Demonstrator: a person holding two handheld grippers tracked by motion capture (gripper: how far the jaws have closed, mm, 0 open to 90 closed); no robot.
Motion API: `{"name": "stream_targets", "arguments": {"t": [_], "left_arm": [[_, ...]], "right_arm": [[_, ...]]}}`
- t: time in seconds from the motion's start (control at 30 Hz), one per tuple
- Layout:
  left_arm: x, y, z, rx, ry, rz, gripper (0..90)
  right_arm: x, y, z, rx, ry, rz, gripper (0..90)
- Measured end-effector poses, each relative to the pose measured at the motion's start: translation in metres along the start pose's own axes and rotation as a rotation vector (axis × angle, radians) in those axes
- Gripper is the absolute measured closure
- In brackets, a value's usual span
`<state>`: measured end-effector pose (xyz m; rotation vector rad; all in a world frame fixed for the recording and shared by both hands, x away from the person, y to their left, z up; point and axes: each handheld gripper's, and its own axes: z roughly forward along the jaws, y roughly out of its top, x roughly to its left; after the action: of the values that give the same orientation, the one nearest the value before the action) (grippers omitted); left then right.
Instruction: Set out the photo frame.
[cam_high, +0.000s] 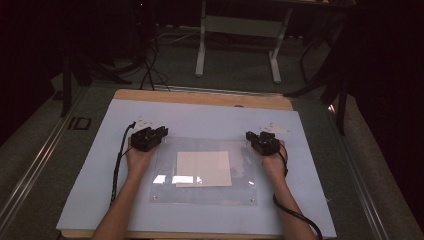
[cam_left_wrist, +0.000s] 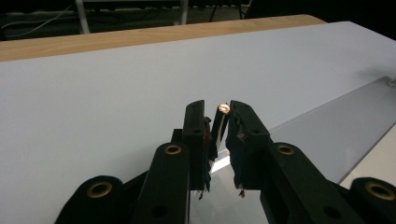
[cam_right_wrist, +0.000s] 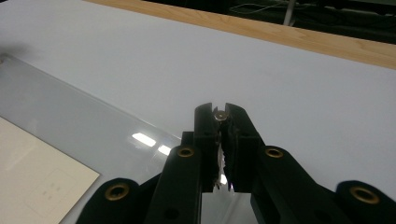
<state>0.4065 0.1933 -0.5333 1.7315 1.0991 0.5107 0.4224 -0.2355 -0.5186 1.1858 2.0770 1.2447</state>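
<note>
The wooden table (cam_high: 200, 96) fills the middle of the high view, and a large pale blue board (cam_high: 200, 120) covers nearly all of it. On this board, in the lower centre of the frame, lies a clear acrylic sheet (cam_high: 205, 192); its long axis runs left to right across the picture. Under it, or on it, I cannot tell which, sits a cream paper (cam_high: 203, 168), close to the middle.

The left gripper (cam_high: 161, 133) stands at the upper left corner of the clear sheet, the right gripper (cam_high: 254, 137) at the upper right corner, so each hand is nearest to its own corner. In the left gripper view the jaws are nearly together on a small corner screw post (cam_left_wrist: 223, 109) with a shiny head, and the sheet edge goes away to the right of the frame. In the right gripper view the jaws are closed tight on a second corner post (cam_right_wrist: 220, 115), and the sheet extends to the left of the frame.

I judge both posts are held at the far edge, so the next move probably lifts or draws this edge with both hands together, kept level
</note>
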Motion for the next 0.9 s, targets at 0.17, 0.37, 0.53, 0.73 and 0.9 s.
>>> {"name": "stream_targets", "arguments": {"t": [0.17,0.37,0.53,0.73,0.9], "left_arm": [[0.002,-0.001,0.001,-0.004,-0.01,-0.025,82.6],[0.005,0.001,0.001,0.01,-0.03,-0.058,82.5],[0.006,0.004,0.002,0.032,-0.033,-0.069,82.5],[0.01,0.008,0.003,0.069,-0.055,-0.085,82.3],[0.015,0.01,0.006,0.083,-0.079,-0.141,82.0]], "right_arm": [[-0.001,0.0,0.0,0.006,0.008,0.005,84.7],[-0.004,0.002,0.0,0.02,0.024,0.029,84.7],[-0.007,0.005,0.0,0.05,0.046,0.039,84.8],[-0.011,0.009,0.002,0.082,0.068,0.062,84.7],[-0.015,0.012,0.004,0.101,0.088,0.098,84.5]]}}
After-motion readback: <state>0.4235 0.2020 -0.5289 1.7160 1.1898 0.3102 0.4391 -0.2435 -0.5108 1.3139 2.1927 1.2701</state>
